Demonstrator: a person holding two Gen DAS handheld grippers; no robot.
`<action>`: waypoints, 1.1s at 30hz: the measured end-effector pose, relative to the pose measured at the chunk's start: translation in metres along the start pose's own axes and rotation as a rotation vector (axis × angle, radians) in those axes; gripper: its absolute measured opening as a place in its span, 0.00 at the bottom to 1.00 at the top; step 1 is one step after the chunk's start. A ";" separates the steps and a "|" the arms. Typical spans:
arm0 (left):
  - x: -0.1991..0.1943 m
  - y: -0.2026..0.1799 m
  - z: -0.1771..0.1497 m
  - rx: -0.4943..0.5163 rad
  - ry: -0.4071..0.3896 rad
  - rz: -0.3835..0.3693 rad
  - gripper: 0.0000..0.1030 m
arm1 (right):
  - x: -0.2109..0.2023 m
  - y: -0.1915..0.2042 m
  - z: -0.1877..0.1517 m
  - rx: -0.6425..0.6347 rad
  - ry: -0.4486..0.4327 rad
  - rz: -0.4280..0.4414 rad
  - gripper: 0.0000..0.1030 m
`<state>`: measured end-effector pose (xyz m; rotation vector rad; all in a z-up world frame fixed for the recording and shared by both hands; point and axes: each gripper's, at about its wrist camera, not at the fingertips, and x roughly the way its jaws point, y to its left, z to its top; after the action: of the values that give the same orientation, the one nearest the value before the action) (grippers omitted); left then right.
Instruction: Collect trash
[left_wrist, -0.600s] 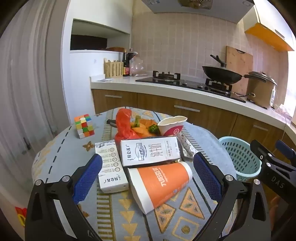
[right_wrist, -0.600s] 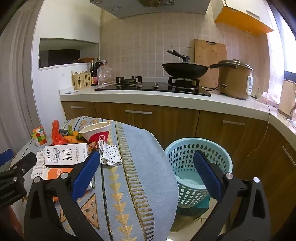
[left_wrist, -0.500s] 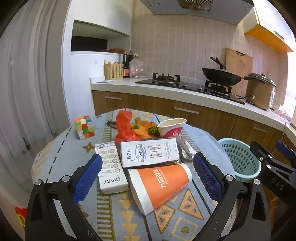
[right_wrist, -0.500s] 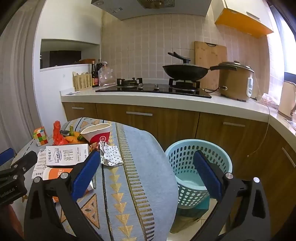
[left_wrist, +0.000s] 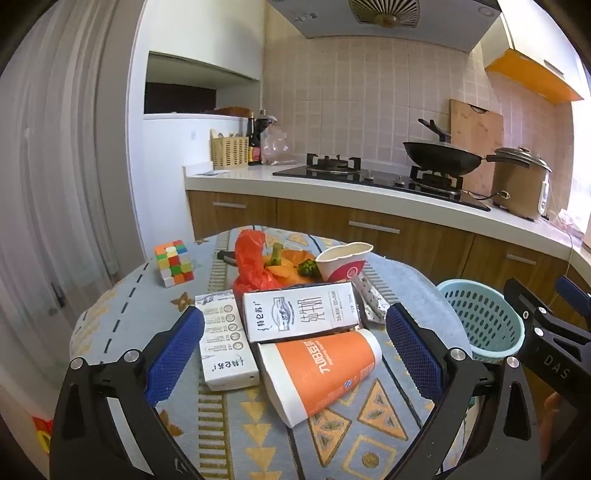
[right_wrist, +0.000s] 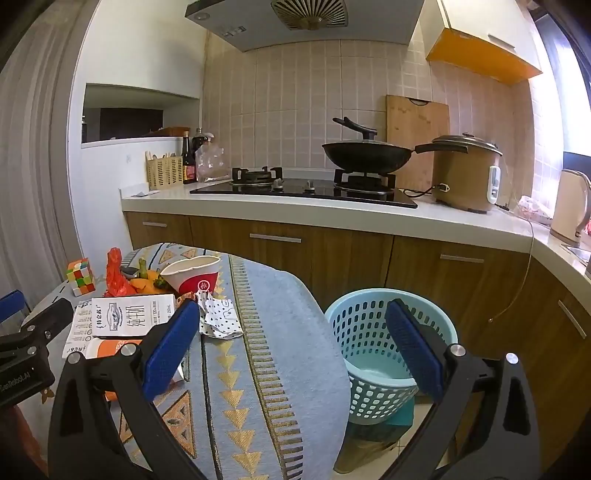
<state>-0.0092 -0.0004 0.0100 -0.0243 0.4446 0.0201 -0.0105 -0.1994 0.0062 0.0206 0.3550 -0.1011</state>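
Trash lies on the round table: an orange paper cup (left_wrist: 321, 373) on its side, a white milk carton (left_wrist: 301, 315) on top of things, a second flat carton (left_wrist: 223, 349), a red-and-white paper bowl (left_wrist: 341, 260), an orange plastic bag (left_wrist: 251, 264) with vegetable scraps, and a crumpled dotted wrapper (right_wrist: 218, 317). My left gripper (left_wrist: 293, 354) is open and empty, just above the orange cup. My right gripper (right_wrist: 291, 347) is open and empty, over the table's right edge. A light blue basket (right_wrist: 373, 354) stands on the floor to the right of the table.
A Rubik's cube (left_wrist: 173, 262) sits at the table's far left. The patterned tablecloth (right_wrist: 258, 362) drapes over the edge. Behind is a kitchen counter (right_wrist: 332, 214) with a stove, wok (right_wrist: 365, 155) and rice cooker (right_wrist: 465, 173).
Both views have tilted up slightly, so the table items sit a little lower in frame. Nothing on the table has moved; both grippers stay open.
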 end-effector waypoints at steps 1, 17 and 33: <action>0.000 -0.001 -0.001 0.002 -0.003 0.001 0.93 | 0.000 0.000 0.000 0.001 0.000 0.000 0.93; -0.001 -0.002 -0.003 0.005 0.003 -0.003 0.93 | 0.001 0.003 -0.004 -0.003 0.006 0.001 0.93; -0.003 -0.005 -0.004 0.015 0.008 -0.021 0.93 | 0.003 0.001 -0.008 0.001 0.013 0.000 0.93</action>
<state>-0.0130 -0.0054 0.0079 -0.0146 0.4523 -0.0040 -0.0105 -0.1987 -0.0020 0.0219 0.3681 -0.1012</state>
